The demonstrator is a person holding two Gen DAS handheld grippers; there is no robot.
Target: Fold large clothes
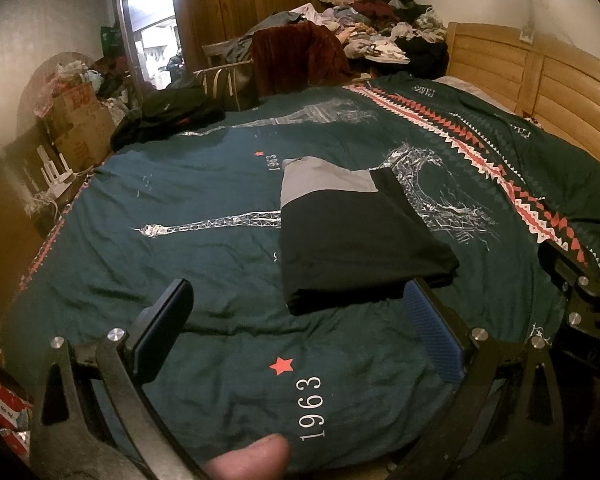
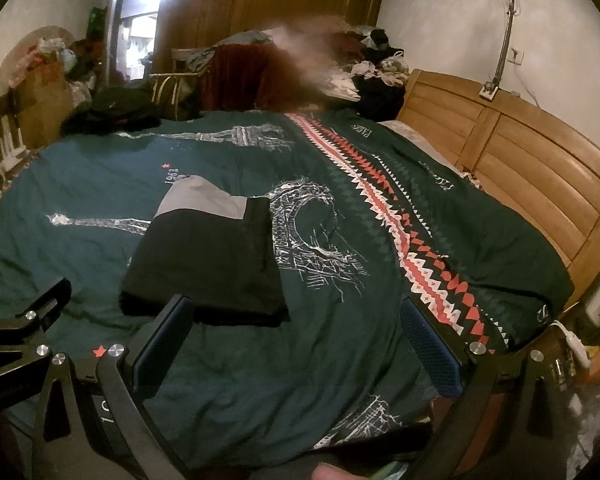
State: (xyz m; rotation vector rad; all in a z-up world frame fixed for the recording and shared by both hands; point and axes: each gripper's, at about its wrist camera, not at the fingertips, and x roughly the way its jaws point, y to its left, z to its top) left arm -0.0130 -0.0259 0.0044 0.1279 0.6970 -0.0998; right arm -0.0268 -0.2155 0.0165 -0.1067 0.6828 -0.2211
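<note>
Your left gripper (image 1: 300, 312) hangs spread wide over the bedspread (image 1: 204, 216), holding nothing, its blue-padded fingers (image 1: 432, 332) just short of the folded garment (image 1: 352, 240). Your right gripper (image 2: 296, 328) is spread and empty too, beside that garment's (image 2: 208, 264) near edge. The black-and-grey garment lies flat mid-bedspread, well apart from the wooden headboard (image 2: 532, 184) and the clothes pile (image 1: 380, 24) beyond it.

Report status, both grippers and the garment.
Left gripper open, empty. Right gripper open, empty. Garment folded flat on bed. Nothing in the way.
</note>
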